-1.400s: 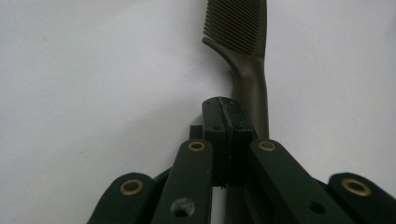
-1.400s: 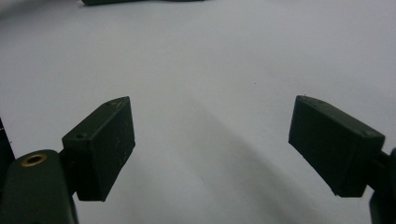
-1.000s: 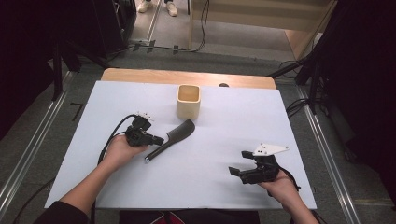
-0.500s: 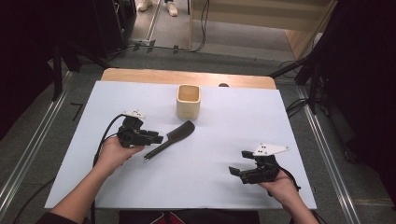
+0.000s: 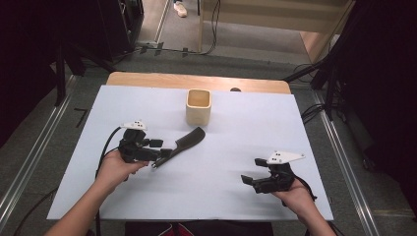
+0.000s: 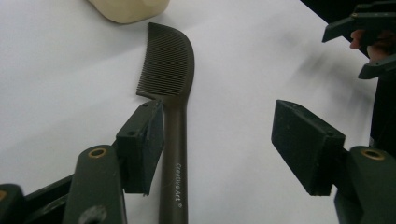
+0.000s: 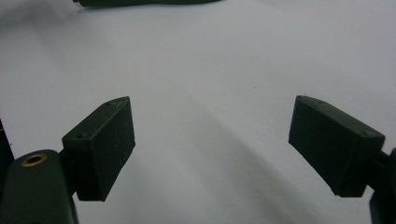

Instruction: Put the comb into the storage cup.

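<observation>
Judged from the layout: comb just let go on the sheet, release under way. Best done by lifting the left gripper (image 5: 158,149) straight back along the handle, without nudging the comb (image 5: 182,144) sideways, and keeping clear of the wooden cup (image 5: 198,106) above it in the high view.

Comb lying flat on the white table cover (image 5: 236,132), left of centre in the high view, teeth end toward the cup, handle toward the lower left. In the left gripper view, comb handle (image 6: 174,163) between wide jaws that have just been opening; one pad (image 6: 142,144) just beside or touching the handle, the other well apart, so no grip.

Right gripper (image 5: 250,181) at lower right, jaws wide, holding nothing, over bare cover.
</observation>
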Motion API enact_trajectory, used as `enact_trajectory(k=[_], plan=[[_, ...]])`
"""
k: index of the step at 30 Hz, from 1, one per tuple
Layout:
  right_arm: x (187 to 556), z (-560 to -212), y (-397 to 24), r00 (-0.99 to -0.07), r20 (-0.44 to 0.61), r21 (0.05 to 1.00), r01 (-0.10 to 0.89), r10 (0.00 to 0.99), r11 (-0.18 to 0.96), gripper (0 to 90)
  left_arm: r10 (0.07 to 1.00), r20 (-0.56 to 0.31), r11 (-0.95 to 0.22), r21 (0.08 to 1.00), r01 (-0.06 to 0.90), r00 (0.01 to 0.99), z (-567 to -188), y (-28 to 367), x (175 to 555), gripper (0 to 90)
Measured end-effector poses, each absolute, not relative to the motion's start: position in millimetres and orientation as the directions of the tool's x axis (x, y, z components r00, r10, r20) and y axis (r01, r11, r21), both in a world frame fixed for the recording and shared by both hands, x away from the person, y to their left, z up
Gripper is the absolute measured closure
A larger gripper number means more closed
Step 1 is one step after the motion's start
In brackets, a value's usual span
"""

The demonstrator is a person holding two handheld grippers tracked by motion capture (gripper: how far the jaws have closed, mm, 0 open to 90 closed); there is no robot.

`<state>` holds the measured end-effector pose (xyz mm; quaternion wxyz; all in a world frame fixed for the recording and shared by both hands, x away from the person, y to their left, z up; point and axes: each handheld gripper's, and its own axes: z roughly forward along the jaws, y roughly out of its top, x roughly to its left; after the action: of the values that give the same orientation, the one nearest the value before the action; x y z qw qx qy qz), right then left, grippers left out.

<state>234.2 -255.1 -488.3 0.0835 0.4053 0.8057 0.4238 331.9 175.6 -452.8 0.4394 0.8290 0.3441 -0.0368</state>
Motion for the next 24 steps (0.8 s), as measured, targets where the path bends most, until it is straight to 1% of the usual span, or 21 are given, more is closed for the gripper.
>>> enact_trajectory(k=[1, 2, 7, 8, 14, 24], plan=[[234, -488, -255, -0.659, 0.208, 0.751, 0.581, 0.722, 0.314, 12.8, 0.539, -0.358, -0.377, 0.707, 0.599, 0.762, -453, 176, 329, 34.0], [235, -488, -255, -0.66, 0.207, 0.752, 0.58, 0.722, 0.314, 12.9, 0.537, -0.355, -0.377, 0.711, 0.594, 0.765, -453, 176, 327, 32.0], [236, -488, -254, -0.664, 0.203, 0.753, 0.576, 0.72, 0.319, 12.8, 0.532, -0.34, -0.377, 0.725, 0.577, 0.775, -454, 178, 315, 31.7], [236, -489, -254, -0.661, 0.204, 0.752, 0.578, 0.722, 0.317, 12.8, 0.531, -0.331, -0.382, 0.728, 0.569, 0.78, -454, 179, 311, 29.7], [238, -488, -254, -0.662, 0.2, 0.752, 0.576, 0.723, 0.319, 12.8, 0.539, -0.304, -0.394, 0.734, 0.554, 0.786, -454, 183, 301, 28.0], [239, -488, -254, -0.664, 0.196, 0.754, 0.573, 0.721, 0.323, 12.8, 0.548, -0.277, -0.403, 0.739, 0.539, 0.789, -454, 195, 285, 28.0]])
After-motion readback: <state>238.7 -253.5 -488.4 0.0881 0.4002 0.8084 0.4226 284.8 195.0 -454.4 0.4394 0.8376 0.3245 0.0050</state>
